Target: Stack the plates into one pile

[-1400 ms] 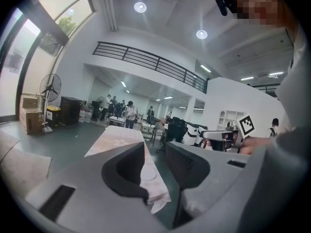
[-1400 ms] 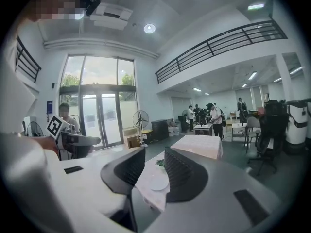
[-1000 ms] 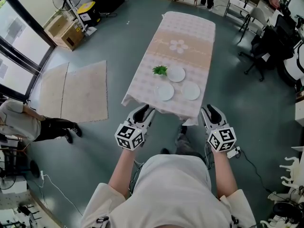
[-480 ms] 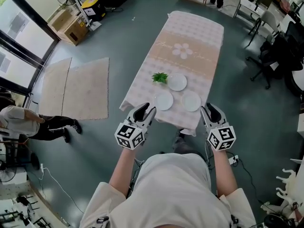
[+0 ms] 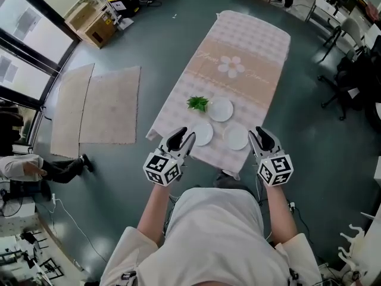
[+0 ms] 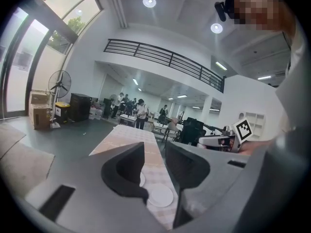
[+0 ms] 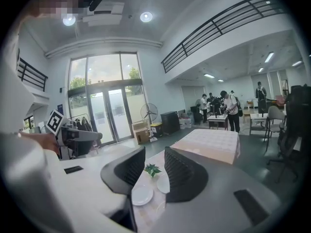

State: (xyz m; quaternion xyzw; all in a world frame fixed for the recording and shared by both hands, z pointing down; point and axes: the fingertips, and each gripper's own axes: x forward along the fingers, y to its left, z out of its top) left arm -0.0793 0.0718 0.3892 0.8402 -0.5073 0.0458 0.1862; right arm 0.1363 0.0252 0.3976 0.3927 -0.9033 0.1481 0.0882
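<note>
A long table under a pink checked cloth (image 5: 250,46) fills the middle. At its near end hover the left gripper (image 5: 183,137) and right gripper (image 5: 262,134), both with jaws apart and empty. Three round white plates (image 5: 221,109) lie there separately, unstacked, with a small green leafy sprig (image 5: 197,103) just beside the farthest one.

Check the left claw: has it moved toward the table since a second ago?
Yes. The left claw has advanced toward the table; its tips now overlap the near edge, beside the near-left plate.

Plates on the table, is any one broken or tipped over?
No, nothing stands out. All three plates lie flat and whole on the tablecloth, not stacked, beside a small green plant.
</note>
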